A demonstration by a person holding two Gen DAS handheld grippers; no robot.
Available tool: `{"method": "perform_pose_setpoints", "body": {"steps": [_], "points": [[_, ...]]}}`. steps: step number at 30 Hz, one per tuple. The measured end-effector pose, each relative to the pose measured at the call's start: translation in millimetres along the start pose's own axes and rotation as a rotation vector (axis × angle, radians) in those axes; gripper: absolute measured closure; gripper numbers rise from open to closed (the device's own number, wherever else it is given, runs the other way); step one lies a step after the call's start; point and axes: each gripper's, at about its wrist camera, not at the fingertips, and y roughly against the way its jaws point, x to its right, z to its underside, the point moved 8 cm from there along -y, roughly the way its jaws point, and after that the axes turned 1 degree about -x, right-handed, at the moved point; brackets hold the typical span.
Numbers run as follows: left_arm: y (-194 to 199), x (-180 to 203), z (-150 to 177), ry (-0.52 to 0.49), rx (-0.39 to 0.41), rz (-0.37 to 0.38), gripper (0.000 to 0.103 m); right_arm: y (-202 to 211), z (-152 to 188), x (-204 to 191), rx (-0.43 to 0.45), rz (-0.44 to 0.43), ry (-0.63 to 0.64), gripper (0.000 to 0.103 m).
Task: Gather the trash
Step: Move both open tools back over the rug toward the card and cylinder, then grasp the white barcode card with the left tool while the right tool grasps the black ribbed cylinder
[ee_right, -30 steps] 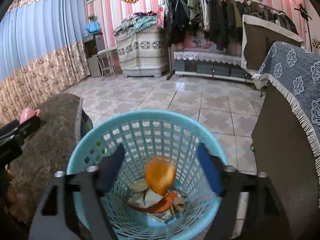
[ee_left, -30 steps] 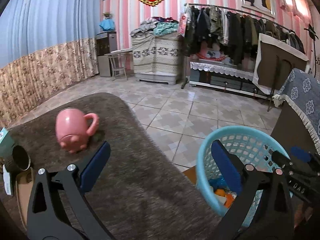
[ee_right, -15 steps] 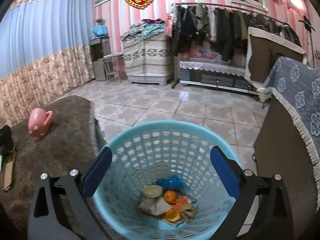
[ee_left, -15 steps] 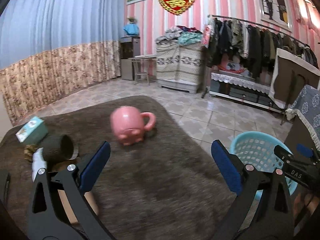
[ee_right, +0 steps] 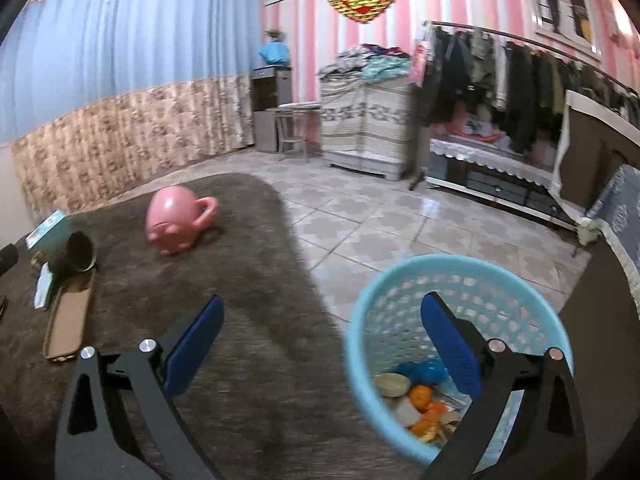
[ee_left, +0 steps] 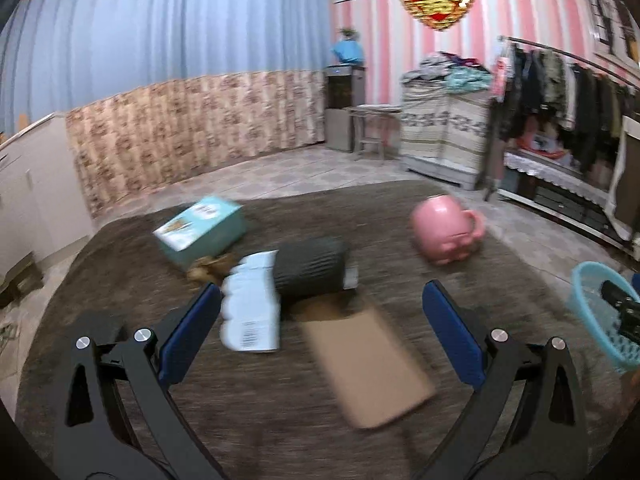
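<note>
1. Brown carpet fills the left wrist view. My left gripper is wide open and holds nothing. Between its fingers lie a flat cardboard piece, a white paper wrapper and a dark roll; a teal box and a pink mug lie farther. I judge the step is reaching for the next trash; the move calls for lowering onto one piece. A second ago this view showed mostly the mug and basket.

2. Tiled floor and carpet edge show in the right wrist view. My right gripper is also open and empty. The blue basket holds orange peels; earlier I was directly above it.
</note>
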Motion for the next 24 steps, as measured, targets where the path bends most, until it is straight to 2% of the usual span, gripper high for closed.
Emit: {"method": "perform_pose_setpoints", "body": {"steps": [5, 9, 13, 18, 20, 22, 24], "points": [[-31.9, -55.3, 16.5, 0.053, -0.074, -0.063, 0.005, -8.7, 7.0, -23.6, -0.032, -0.026, 0.026, 0.006], [-57.7, -75.5, 28.3, 0.071, -0.134, -0.074, 0.005, -18.3, 12.7, -32.5, -0.07, -0.027, 0.039, 0.006], [-87.3, -80.5, 39.0, 0.116, -0.212, -0.028, 0.006, -25.8, 18.3, -36.1, -0.099, -0.039, 0.01, 0.006], [-117.2, -72.4, 43.8, 0.114, -0.302, 0.012, 0.006, -33.9, 20.3, -45.1, -0.117, -0.032, -0.011, 0.006], [-123.1, -67.6, 44.1, 0.104, -0.315, 0.038, 0.016, -35.6, 20.7, -51.4, -0.125, -0.037, -0.008, 0.006], [-123.8, -62.4, 47.4, 0.091, -0.321, 0.066, 0.036, -36.5, 21.0, -58.1, -0.129, -0.05, -0.004, 0.006], [-123.3, -61.7, 49.9, 0.089, -0.327, 0.077, 0.051, -36.7, 21.1, -66.2, -0.138, -0.066, -0.003, 0.006]]}}
